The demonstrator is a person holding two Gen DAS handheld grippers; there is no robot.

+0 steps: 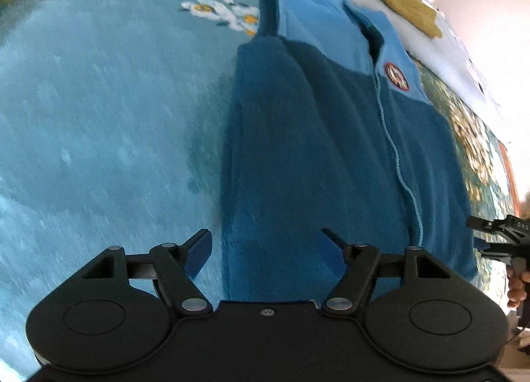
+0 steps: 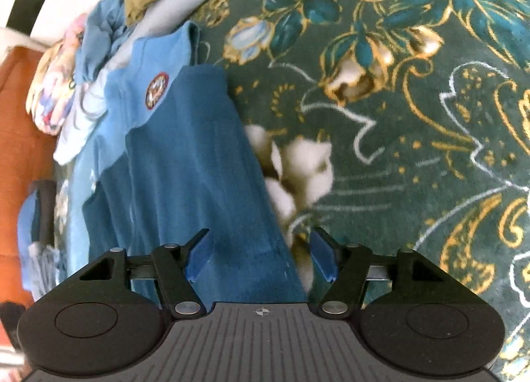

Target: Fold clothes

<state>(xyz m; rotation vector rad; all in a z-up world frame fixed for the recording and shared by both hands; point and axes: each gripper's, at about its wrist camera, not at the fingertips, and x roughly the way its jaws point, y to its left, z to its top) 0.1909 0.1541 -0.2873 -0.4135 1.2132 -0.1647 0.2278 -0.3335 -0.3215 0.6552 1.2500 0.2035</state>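
In the left wrist view, the left gripper (image 1: 266, 251) hangs wide open and empty over the near hem of the blue fleece jacket (image 1: 331, 137), lying lengthwise on the bed (image 1: 99, 100); grab both bottom corners evenly. In the right wrist view, the right gripper (image 2: 261, 253), also open and empty, straddles the jacket's right edge on the floral blanket (image 2: 397, 150); two-tone, zipped, round chest badge (image 2: 157, 89).

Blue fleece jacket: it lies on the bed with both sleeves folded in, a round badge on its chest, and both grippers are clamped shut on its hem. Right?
Not quite. The blue fleece jacket does lie on the bed with sleeves folded in and a round badge on its chest, but the left gripper and right gripper are both open, jaws spread over the hem. Each wrist view shows this.
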